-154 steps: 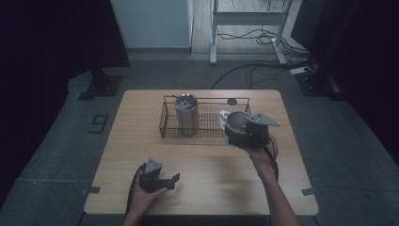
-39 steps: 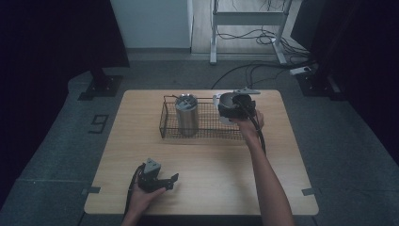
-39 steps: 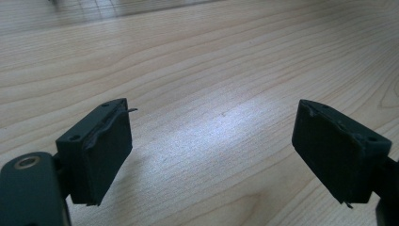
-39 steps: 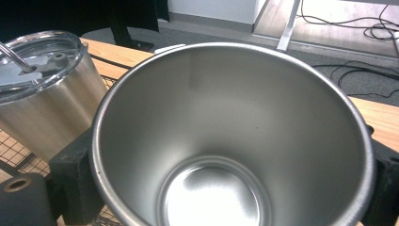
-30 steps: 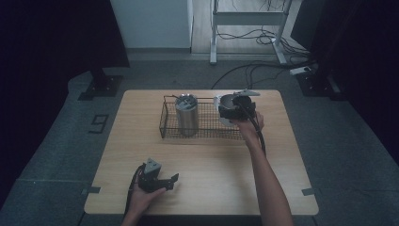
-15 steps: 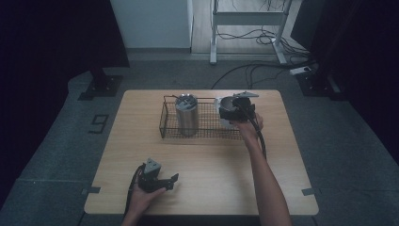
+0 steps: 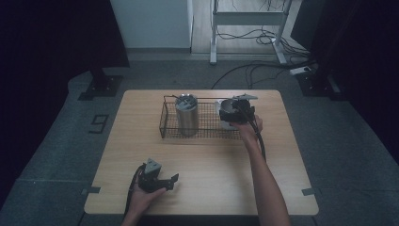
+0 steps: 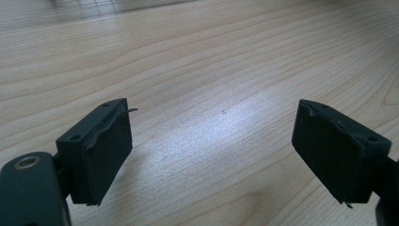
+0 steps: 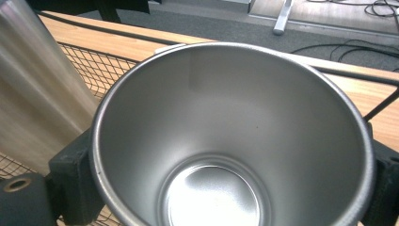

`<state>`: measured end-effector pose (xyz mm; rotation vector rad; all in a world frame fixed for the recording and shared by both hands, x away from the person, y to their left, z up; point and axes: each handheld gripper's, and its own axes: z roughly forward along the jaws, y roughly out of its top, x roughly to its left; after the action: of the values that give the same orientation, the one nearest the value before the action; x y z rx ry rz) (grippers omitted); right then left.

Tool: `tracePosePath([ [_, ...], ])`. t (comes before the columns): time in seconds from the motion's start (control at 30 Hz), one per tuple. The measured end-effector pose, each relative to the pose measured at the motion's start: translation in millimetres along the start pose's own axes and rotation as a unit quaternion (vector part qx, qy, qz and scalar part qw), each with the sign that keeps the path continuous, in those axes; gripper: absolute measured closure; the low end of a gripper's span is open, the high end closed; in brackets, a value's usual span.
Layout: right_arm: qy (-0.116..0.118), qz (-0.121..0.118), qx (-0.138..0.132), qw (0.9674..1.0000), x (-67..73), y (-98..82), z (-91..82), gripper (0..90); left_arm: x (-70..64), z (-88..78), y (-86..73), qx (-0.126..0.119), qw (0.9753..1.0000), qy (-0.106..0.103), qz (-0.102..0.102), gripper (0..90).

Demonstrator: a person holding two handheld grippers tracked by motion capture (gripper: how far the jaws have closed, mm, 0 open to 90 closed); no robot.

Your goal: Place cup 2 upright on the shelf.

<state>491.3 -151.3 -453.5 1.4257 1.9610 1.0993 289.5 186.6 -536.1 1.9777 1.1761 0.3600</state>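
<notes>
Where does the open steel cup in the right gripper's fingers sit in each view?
High view: steel cup at the wire basket's right end, under the right gripper.
Right gripper view: steel cup centre frame, mouth toward the camera, clamped between the fingers.
Left gripper view: bare table, no cup.
Shared landmark: the tall tumbler left of the cup.

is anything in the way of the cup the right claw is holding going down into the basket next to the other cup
Nothing visible blocks it. The right claw holds the open steel cup at the right end of the wire basket. The other cup stands left of middle, leaving bare mesh on the right.
</notes>
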Motion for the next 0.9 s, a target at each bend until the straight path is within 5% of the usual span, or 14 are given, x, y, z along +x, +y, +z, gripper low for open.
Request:
tracePosePath([
  [0.9,-0.006,0.001,0.026,0.9997,0.4,-14.5,18.6,6.9,0.1,1.2,-0.9,0.002,1.0000,0.000,0.001,12.9],
])
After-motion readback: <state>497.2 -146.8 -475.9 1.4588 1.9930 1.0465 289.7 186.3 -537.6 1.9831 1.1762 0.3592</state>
